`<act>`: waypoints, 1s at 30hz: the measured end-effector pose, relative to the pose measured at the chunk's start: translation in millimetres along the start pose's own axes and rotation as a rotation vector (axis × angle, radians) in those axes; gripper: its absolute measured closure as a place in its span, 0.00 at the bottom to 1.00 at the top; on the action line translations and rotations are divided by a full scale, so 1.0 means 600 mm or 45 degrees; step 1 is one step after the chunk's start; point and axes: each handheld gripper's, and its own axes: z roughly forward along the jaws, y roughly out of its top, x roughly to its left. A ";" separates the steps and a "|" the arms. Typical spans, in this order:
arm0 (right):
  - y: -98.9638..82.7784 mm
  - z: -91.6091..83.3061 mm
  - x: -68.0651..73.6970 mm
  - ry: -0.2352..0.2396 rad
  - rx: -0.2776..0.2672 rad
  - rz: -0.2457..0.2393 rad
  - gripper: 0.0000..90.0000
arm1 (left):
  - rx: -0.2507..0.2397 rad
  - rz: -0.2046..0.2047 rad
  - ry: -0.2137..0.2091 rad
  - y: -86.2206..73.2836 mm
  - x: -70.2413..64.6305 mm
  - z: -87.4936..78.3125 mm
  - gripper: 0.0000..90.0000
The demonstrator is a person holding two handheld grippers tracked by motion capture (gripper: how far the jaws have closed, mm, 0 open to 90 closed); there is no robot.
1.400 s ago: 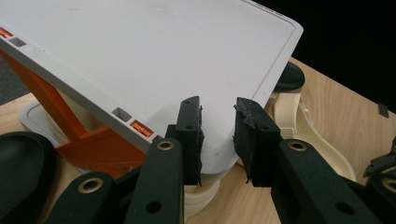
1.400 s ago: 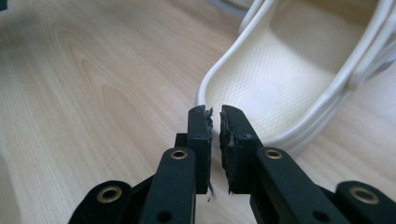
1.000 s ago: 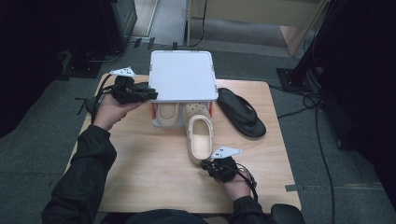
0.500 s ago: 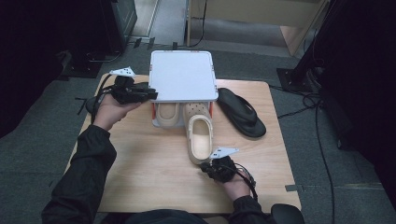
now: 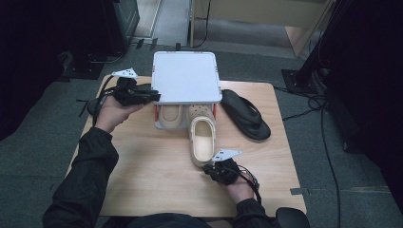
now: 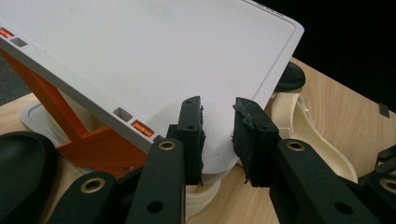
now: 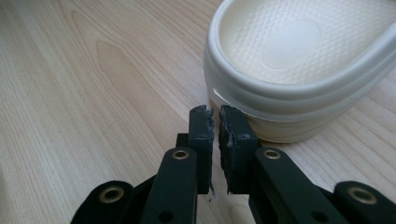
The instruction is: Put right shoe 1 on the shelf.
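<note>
Almost nothing changes across the last second: in the high view both hands, the rack and the shoes sit just where they sat in the earlier frames. That stillness suggests a pause between moves rather than a shove under way.

The left hand-held gripper (image 5: 153, 96) is at the near left corner of the white shoe rack (image 5: 185, 76). In the left gripper view its jaws stand narrowly apart, one on each side of the top panel's rounded corner; whether the pads actually press the panel cannot be told. The likely purpose is to steady the rack.

The right hand-held gripper (image 7: 214, 122) has its jaws almost shut with nothing between them, tips low over the worktop (image 5: 142, 180) and just beside the heel of the cream clog (image 5: 203, 142). Contact with the heel cannot be confirmed from the right gripper view.

That clog lies on the worktop with its toe tucked under the rack's front edge and its heel sticking out toward the person. A second cream clog (image 5: 169, 117) sits farther in on the lower shelf, to its left. A black flip-flop (image 5: 246, 115) lies on the worktop to the right of the rack.

The work looks partly done: one clog is stowed, the other only half in, and a push on its heel seems the likely next step.
</note>
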 end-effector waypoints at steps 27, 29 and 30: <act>0.043 0.005 -0.025 -0.070 -0.095 -0.022 0.94 | -0.003 -0.011 -0.002 0.000 0.001 0.000 0.82; 0.044 0.005 -0.029 -0.079 -0.111 -0.009 0.93 | -0.003 -0.011 -0.003 0.000 0.001 0.000 0.82; 0.045 0.005 -0.031 -0.075 -0.115 -0.008 0.93 | -0.004 -0.011 -0.005 0.000 0.002 0.000 0.82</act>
